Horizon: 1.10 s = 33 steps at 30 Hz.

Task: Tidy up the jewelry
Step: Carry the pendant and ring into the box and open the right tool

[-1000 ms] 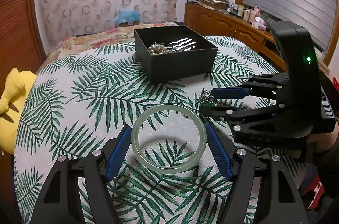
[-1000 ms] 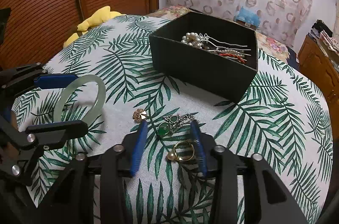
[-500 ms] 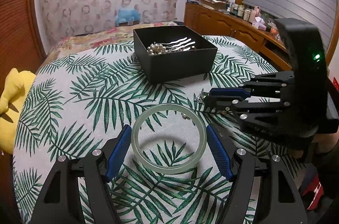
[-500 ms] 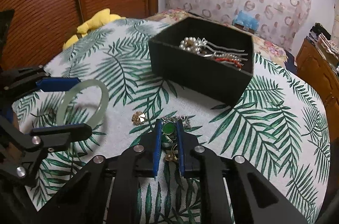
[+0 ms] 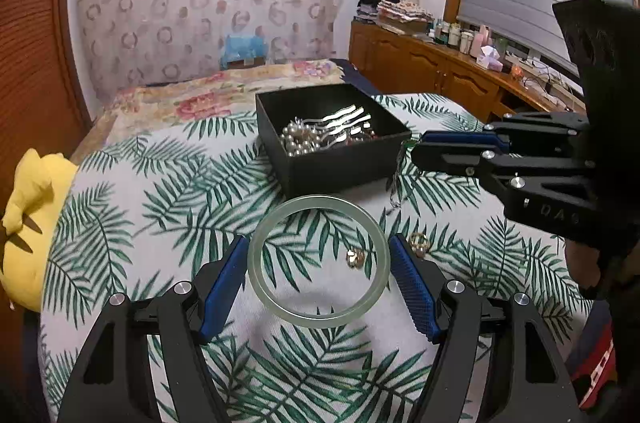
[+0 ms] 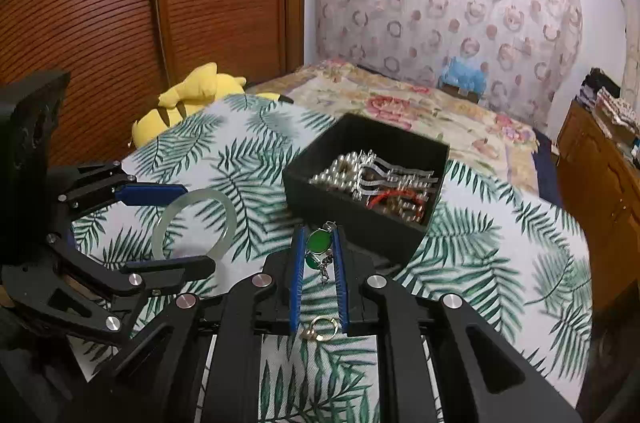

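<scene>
From your left wrist camera, the worktop (image 5: 120, 207) wears a white cloth printed with green palm leaves, in a bedroom with a floral bed (image 5: 192, 95) beyond, a patterned curtain on the far wall and a wooden sideboard (image 5: 432, 71) to the right. A yellow plush toy (image 5: 28, 207) lies at the left edge. Your left tongs (image 5: 318, 265) are clamped on the pale green bangle (image 5: 318, 311), one blue pad touching each side of it. Seen through the bangle is a small gold flower piece (image 5: 355, 257), and a gold ring (image 5: 419, 242) lies just right of the bangle. The black box (image 5: 344, 167) sits just beyond, holding pearl and silver hairpins (image 5: 324, 133). Your right tongs (image 5: 418, 149) reach in from the right, near the box's right corner, with a chain dangling from their tips.

From your right wrist camera, slatted wooden doors fill the far left. Your right tongs (image 6: 318, 247) are closed on a green-stone pendant (image 6: 318, 241), held just near of the black box (image 6: 360, 211). The gold ring (image 6: 320, 329) lies on the cloth between the tongs' arms, nearer you. Your left tongs (image 6: 192, 227) hold the bangle (image 6: 230, 211) at left.
</scene>
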{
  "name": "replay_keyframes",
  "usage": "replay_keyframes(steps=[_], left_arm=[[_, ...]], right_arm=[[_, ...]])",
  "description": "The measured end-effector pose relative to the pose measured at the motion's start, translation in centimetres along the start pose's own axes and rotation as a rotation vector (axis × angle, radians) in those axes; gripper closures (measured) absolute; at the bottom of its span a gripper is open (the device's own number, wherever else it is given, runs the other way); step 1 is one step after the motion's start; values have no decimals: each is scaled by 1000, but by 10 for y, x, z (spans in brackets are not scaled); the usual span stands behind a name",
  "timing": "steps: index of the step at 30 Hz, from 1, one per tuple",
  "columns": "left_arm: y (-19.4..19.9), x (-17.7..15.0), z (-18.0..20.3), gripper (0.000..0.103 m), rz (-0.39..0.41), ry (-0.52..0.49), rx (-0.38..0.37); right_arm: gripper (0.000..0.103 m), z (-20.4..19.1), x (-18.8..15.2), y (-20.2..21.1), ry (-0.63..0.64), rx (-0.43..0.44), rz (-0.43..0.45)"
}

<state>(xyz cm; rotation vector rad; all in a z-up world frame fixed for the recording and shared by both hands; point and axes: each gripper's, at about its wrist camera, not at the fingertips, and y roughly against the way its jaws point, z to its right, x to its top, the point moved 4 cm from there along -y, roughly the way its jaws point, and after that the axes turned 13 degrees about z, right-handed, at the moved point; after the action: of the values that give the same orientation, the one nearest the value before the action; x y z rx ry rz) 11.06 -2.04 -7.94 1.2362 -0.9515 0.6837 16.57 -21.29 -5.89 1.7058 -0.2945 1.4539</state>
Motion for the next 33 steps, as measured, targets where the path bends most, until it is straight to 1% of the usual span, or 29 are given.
replay_keyframes(steps=[10, 16, 22, 27, 29, 30, 33], left_arm=[[-2, 19, -2, 34, 29, -23, 6], [-7, 30, -4, 34, 38, -30, 8], [-17, 38, -8, 34, 36, -39, 16], [-27, 46, -11, 34, 34, -44, 21], [-31, 49, -11, 34, 33, -44, 24], [-33, 50, -12, 34, 33, -44, 27], [-40, 54, -13, 34, 31, -37, 31]], right_arm=[[87, 22, 34, -5, 5, -47, 44], [87, 41, 46, -19, -21, -69, 43], [87, 57, 48, -37, -81, -63, 26], [87, 62, 45, -49, -112, -56, 15], [77, 63, 42, -51, -126, -63, 14], [74, 64, 40, -51, -135, -64, 18], [74, 67, 33, -52, -150, -62, 14]])
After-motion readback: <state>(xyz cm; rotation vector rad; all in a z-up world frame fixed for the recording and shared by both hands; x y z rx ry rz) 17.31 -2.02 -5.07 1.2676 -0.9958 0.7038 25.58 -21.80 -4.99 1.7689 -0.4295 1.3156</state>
